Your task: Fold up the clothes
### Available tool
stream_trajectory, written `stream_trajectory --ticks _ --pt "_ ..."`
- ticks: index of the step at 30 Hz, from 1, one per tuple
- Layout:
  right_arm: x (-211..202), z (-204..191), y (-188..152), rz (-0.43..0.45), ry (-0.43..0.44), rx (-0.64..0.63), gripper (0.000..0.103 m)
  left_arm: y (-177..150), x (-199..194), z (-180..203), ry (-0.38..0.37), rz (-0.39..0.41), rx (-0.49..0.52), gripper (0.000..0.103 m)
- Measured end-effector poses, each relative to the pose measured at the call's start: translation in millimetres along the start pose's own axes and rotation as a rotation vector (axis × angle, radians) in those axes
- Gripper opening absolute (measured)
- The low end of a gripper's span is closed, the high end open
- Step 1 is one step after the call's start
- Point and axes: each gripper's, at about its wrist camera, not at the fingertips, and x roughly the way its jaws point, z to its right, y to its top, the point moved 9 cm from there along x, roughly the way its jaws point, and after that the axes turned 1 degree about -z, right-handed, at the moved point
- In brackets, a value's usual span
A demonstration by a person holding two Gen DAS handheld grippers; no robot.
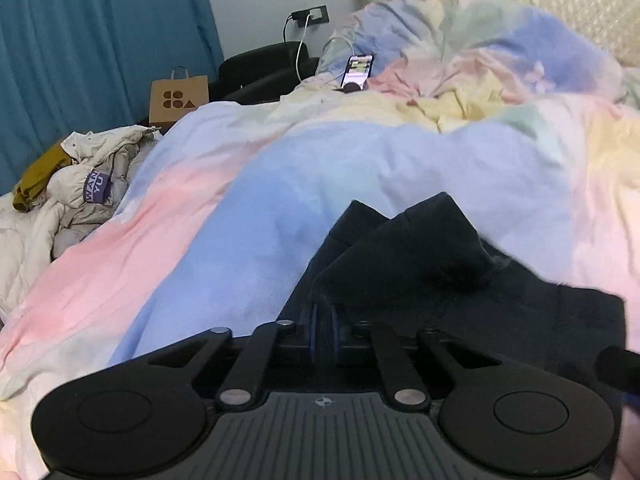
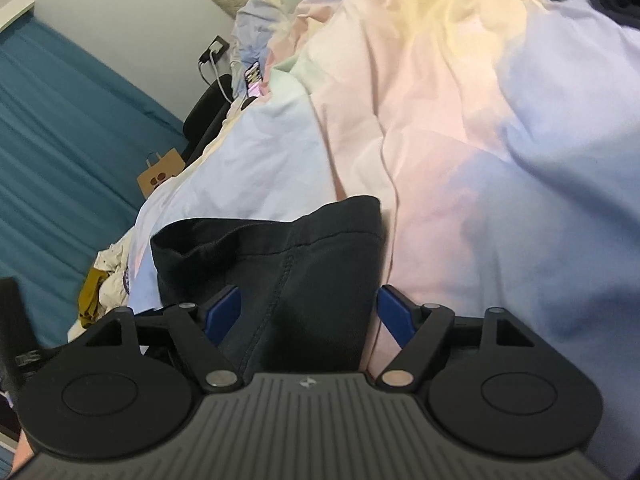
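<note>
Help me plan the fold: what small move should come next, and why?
Probably shut the right gripper on the dark garment: its jaws stand open around the fabric, while the left gripper is already shut on the cloth.

Both wrist views low over duvet (image 1: 280, 184), facing the curtain (image 2: 60, 140), right tilted

A pastel duvet (image 1: 360, 168) in blue, pink and yellow patches covers the bed. At the far end, a phone (image 1: 357, 70) with a lit screen lies on the duvet, near a white cable (image 1: 299, 52) running to a wall socket (image 1: 311, 15). A brown paper bag (image 1: 179, 96) stands at far left before the teal curtain (image 1: 92, 48). A crumpled cream jacket (image 1: 92, 176) lies at left, an ochre cloth (image 1: 40, 176) touching it.
</note>
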Motion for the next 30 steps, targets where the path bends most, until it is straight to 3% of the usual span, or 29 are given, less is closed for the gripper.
stream_trajectory --ticks 4,6,8,11,15,18,20,22,24,30 --pt "-5.9 0.1 -0.2 -0.009 0.011 0.032 0.077 12.3 -10.2 5.5 -0.045 0.055 0.032 0.01" --pt "-9.7 0.5 0.5 -0.008 0.021 0.047 0.077 18.9 -15.4 8.7 -0.075 0.086 0.044 0.029" --pt "-10.5 2.2 1.7 -0.008 0.023 0.054 0.077 23.2 -17.0 15.2 -0.09 0.101 0.071 0.061" --pt "-8.7 2.6 1.8 -0.011 0.024 0.065 0.078 26.5 -13.9 29.8 -0.09 0.102 0.13 0.079" --pt "-5.9 4.7 2.5 -0.014 0.025 0.083 0.08 30.8 -9.7 49.3 -0.091 0.104 0.21 0.077" --pt "-2.5 11.3 4.3 -0.014 0.02 0.102 0.079 33.3 -4.1 61.1 -0.088 0.105 0.25 0.064" --pt "-0.9 13.4 5.0 -0.013 0.017 0.108 0.079 32.9 3.8 62.7 -0.081 0.09 0.234 0.027" --pt "0.6 12.6 4.5 -0.006 0.015 0.097 0.08 31.9 8.0 62.0 -0.076 0.07 0.218 0.01" --pt "3.1 13.9 4.6 -0.007 0.014 0.093 0.08 31.3 8.0 61.3 -0.07 0.06 0.217 0.006" --pt "1.4 13.9 6.7 -0.011 0.04 0.118 0.08 58.3 -21.4 20.9 -0.002 0.134 0.091 0.004"
